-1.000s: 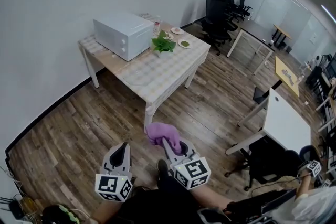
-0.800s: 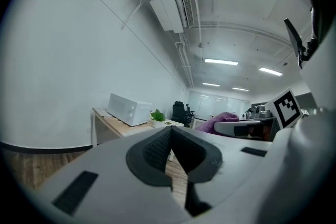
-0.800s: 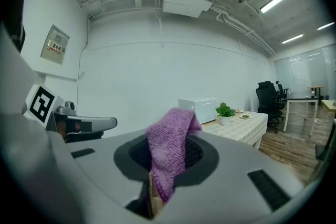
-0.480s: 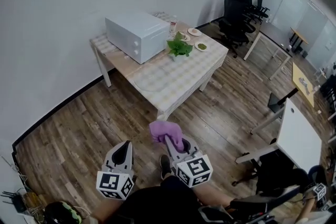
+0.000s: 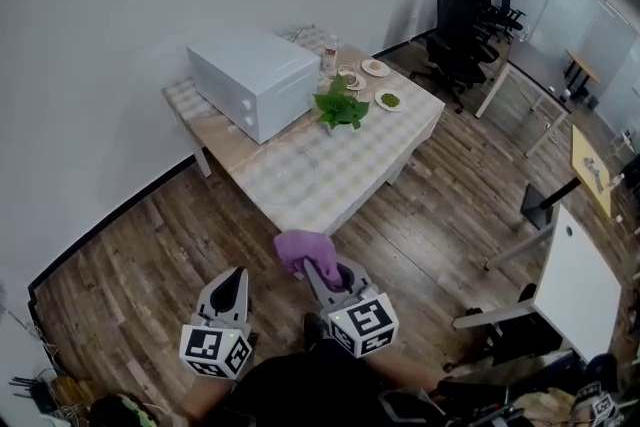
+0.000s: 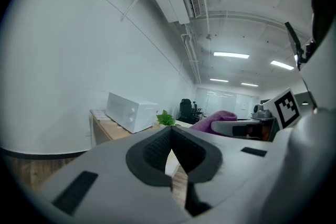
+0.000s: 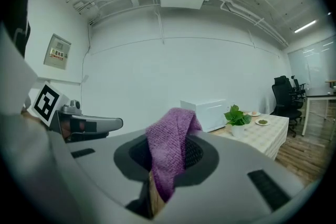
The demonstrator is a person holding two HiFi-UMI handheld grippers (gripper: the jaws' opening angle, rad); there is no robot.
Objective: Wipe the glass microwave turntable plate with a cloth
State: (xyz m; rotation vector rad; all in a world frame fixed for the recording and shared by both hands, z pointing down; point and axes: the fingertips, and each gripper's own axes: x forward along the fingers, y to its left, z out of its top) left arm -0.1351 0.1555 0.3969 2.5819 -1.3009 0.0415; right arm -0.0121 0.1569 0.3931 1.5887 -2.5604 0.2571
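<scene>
R tool point(image 5: 320, 267) clamps soft, light cloth point(image 5: 303, 251); L tool point(image 5: 232, 281) closed, empty. Far ahead, glass plate point(image 5: 288, 178) lies flat on bench point(image 5: 400, 130) nr microwave point(image 5: 255, 80): prob. heavy, slippery, fragile, so steady it at rim.

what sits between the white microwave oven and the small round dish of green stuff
A leafy green potted plant stands between the white microwave oven and that small round dish, on the checked tabletop; the head view shows it best.
</scene>
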